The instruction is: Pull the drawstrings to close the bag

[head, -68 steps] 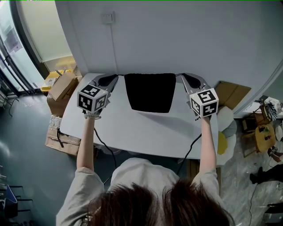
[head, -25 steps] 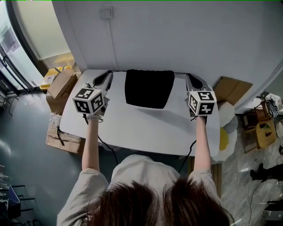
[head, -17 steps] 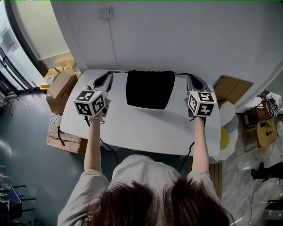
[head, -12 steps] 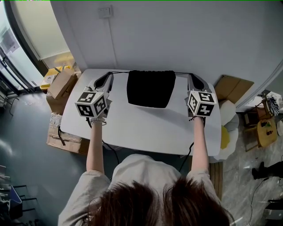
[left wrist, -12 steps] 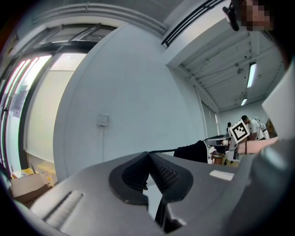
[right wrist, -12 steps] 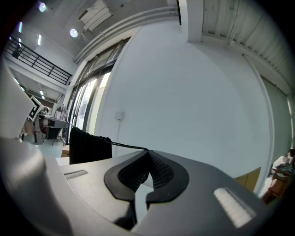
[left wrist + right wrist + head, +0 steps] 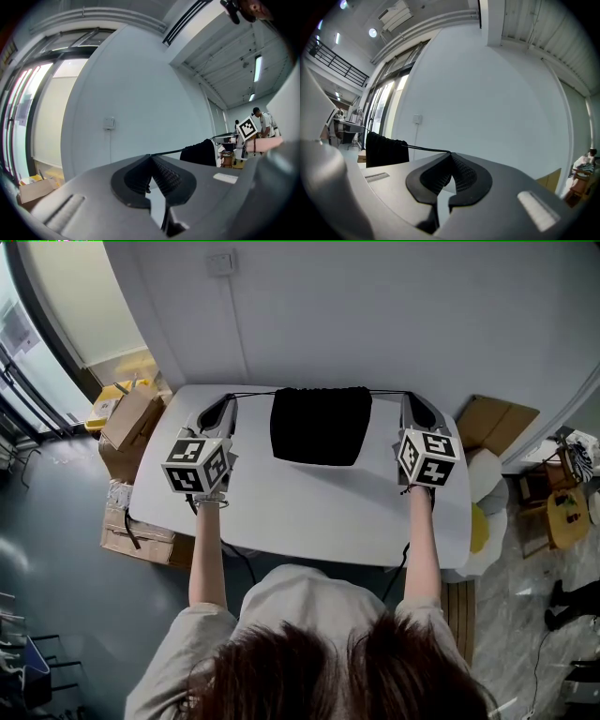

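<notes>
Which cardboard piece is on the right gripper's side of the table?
The flat-looking cardboard beyond the table's right edge; the boxes all stand on its left.

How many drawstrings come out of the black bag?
2. One drawstring runs from the black bag to the left gripper, shut on it; the other drawstring runs to the right gripper, shut likewise.

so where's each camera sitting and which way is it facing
Head view: on the person's head, facing steeply down at the table and bag; hair and both arms show.
Left gripper view: on the left tool, facing the wall along jaws shut on the cord; jaws fill the foreground.
Right gripper view: on the right tool, likewise.
Shared: both gripper views catch the bag and wall switch.
</notes>
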Demonstrator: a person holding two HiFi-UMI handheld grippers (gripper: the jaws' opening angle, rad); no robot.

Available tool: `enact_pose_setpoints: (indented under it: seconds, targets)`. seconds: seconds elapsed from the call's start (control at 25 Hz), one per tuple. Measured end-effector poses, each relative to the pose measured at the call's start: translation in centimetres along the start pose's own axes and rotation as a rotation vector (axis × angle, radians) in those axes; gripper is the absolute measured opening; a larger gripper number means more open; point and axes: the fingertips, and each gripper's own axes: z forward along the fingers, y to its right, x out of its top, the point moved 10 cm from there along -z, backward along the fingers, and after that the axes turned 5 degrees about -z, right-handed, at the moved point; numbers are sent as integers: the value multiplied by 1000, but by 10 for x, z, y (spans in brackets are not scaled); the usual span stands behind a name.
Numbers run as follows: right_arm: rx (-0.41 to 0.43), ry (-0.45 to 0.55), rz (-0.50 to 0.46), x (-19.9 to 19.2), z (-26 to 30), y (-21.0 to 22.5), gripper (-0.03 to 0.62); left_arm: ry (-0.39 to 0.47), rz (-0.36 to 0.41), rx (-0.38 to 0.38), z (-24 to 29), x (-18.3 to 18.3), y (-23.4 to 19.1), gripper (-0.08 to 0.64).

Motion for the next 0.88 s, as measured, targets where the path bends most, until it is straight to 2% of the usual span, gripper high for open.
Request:
enact_pose_setpoints:
  seconds: [0.88]
  targets:
    - [-87,25,68,-1,1,5,12,74,-44,51,3,2,-3,0]
